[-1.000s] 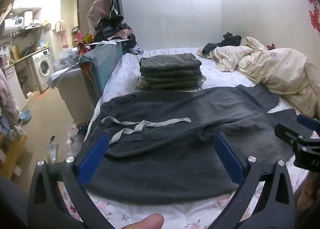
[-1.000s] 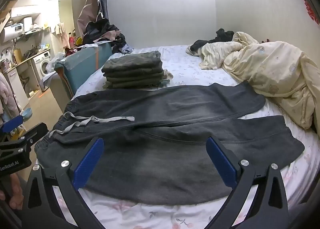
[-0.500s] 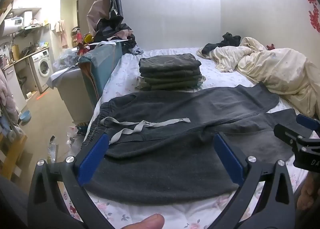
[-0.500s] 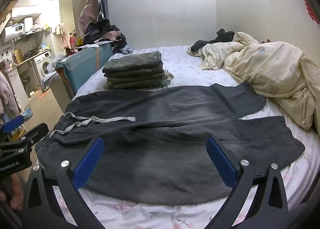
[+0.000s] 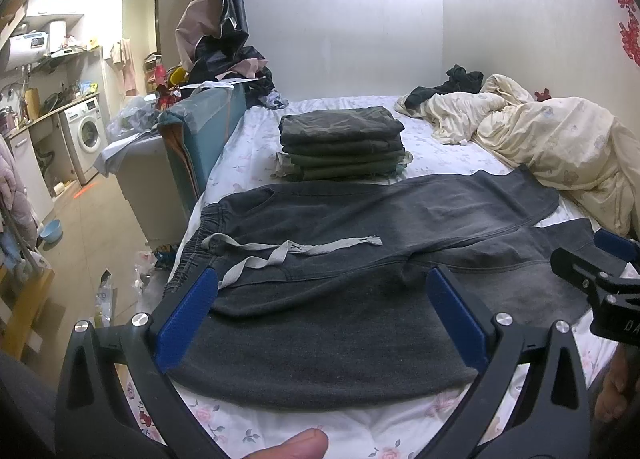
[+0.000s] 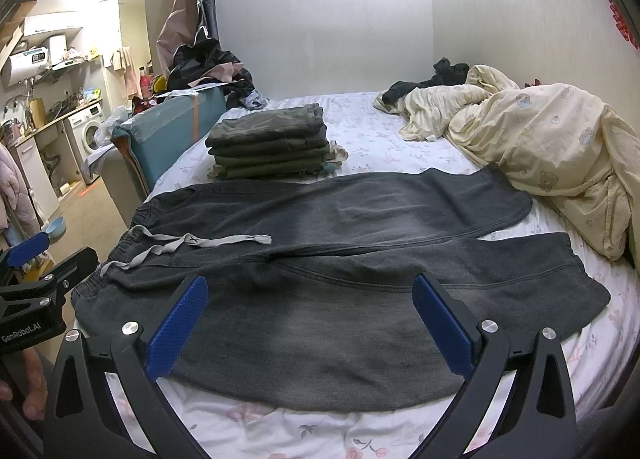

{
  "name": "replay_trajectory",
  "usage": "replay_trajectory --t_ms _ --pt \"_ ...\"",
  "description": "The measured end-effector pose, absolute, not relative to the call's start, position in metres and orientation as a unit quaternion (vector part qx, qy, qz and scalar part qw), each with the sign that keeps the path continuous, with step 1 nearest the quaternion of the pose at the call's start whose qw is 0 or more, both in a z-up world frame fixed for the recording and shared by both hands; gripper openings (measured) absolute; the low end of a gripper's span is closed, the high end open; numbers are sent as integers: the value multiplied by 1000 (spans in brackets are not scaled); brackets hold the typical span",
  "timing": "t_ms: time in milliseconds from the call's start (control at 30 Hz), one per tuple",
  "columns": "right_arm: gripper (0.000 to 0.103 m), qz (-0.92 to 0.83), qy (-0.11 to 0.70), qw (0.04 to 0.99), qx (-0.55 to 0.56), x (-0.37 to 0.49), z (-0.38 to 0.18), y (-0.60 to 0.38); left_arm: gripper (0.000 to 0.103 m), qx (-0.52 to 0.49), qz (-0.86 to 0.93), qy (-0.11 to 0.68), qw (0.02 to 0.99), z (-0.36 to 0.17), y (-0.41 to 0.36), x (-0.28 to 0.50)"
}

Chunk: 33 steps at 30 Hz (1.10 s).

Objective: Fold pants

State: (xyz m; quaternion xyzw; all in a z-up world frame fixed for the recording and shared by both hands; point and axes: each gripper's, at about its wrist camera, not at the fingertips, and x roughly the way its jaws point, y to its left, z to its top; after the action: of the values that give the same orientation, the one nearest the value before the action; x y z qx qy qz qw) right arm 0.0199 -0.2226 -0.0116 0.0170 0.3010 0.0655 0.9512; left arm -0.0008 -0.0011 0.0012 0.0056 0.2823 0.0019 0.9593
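Pants [image 5: 360, 259] lie spread flat across the near part of the bed [image 5: 352, 423], dark grey and thick like sweatpants, on the flowered sheet. Going from my left: the elastic waistband [image 5: 200, 235] sits at the left edge of the bed, with the pale drawstring [image 5: 280, 251] trailing loose over the front. From there the long axis runs straight across to my right, both legs laid side by side, the far leg [image 6: 360, 211] next to the stack of folded clothes [image 6: 268, 147], the near leg [image 6: 400, 299] closest to me, cuffs ending near the cream duvet [image 6: 540, 151].

I judge the cloth soft, limp and fairly light, with enough weight to drape and stay where it is laid; it will not slip much on cotton. It will sag if pinched in the middle, so I would take it at the edges: the waistband corner with one hand and the cuff [image 6: 580, 283] of the near leg with the other, then carry that leg over the far one.

My left hand-held gripper [image 5: 320, 315] hangs over the waist end, jaws spread wide, holding nothing. My right hand-held gripper [image 6: 308, 319] hangs over the near leg, equally wide open and empty.
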Motion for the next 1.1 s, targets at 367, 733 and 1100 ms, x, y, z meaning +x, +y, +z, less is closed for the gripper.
replay_trajectory --t_ms 367,733,1100 --pt "103 66 300 952 18 19 -11 -223 103 7 2 283 959 1 -1 -1" --pt "103 65 300 952 18 18 -11 -222 103 7 1 283 959 1 -1 0" --pt "103 70 299 951 19 19 -12 -217 103 10 2 284 959 1 0 0"
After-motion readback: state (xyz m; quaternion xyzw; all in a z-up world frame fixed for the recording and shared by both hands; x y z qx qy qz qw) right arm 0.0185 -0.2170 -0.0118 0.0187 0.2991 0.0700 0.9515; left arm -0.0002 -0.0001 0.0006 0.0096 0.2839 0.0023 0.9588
